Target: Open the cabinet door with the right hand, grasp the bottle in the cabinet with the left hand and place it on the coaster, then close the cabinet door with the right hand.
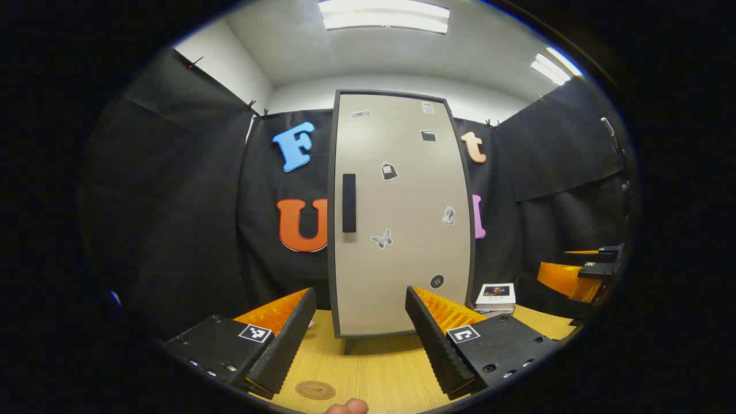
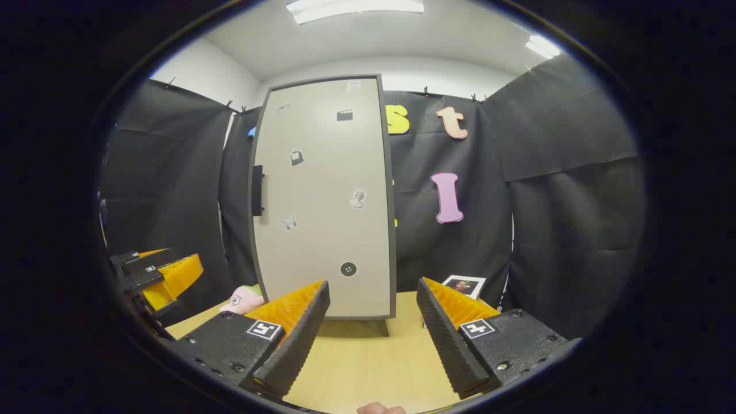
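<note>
On the wooden table (image 1: pixel 391 368) at twelve o'clock from both our grippers stands the cabinet (image 1: pixel 402 213), its door shut. Nothing is done yet, we judge: opening comes first. Our right gripper (image 2: pixel 371 339) is spread wide and empty; it must reach the dark handle (image 2: pixel 257 190) at ten o'clock on the door's left edge. Our left gripper (image 1: pixel 356 339) waits likewise agape, empty. The bottle is presumably behind the door. The door is pale grey, dark-framed, dotted with small stickers. The coaster (image 1: pixel 315 390) lies at six o'clock, beneath the left gripper.

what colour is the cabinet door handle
Black, a vertical bar handle on the beige door; clearest in the left gripper view.
</note>
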{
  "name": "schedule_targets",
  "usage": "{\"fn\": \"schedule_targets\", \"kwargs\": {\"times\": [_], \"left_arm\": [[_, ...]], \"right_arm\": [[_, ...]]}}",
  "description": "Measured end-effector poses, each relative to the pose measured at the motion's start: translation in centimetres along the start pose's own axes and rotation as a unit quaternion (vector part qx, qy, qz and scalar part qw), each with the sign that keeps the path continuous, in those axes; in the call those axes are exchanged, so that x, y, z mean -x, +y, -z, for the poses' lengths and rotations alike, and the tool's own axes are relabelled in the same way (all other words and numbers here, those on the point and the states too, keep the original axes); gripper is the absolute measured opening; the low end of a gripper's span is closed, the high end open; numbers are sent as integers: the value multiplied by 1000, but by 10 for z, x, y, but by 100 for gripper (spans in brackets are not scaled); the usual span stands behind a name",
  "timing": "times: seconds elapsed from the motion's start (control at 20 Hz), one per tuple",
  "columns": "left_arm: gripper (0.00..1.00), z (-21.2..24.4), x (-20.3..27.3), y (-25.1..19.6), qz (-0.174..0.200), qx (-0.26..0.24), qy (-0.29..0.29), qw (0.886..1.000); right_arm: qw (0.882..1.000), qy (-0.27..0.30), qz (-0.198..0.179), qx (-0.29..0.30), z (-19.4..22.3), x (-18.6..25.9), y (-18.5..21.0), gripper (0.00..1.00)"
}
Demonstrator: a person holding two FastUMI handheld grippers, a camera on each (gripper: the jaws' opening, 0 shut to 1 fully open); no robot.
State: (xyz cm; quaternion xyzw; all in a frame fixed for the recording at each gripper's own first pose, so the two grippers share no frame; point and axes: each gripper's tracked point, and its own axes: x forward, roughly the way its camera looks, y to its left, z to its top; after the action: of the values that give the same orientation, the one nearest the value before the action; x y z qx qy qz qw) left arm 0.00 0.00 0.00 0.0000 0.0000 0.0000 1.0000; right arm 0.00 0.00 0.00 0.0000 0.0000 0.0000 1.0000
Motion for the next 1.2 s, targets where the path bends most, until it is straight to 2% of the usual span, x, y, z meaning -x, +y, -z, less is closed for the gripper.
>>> {"fn": "schedule_targets", "kwargs": {"times": [1.0, 1.2], "left_arm": [[94, -8, 9, 3, -9, 6, -13, 1000], [95, -6, 13, 4, -13, 2, -9, 1000]], "right_arm": [[1000, -20, -8, 3, -15, 11, 4, 98], [1000, -18, -19, 5, -18, 7, 7, 98]]}}
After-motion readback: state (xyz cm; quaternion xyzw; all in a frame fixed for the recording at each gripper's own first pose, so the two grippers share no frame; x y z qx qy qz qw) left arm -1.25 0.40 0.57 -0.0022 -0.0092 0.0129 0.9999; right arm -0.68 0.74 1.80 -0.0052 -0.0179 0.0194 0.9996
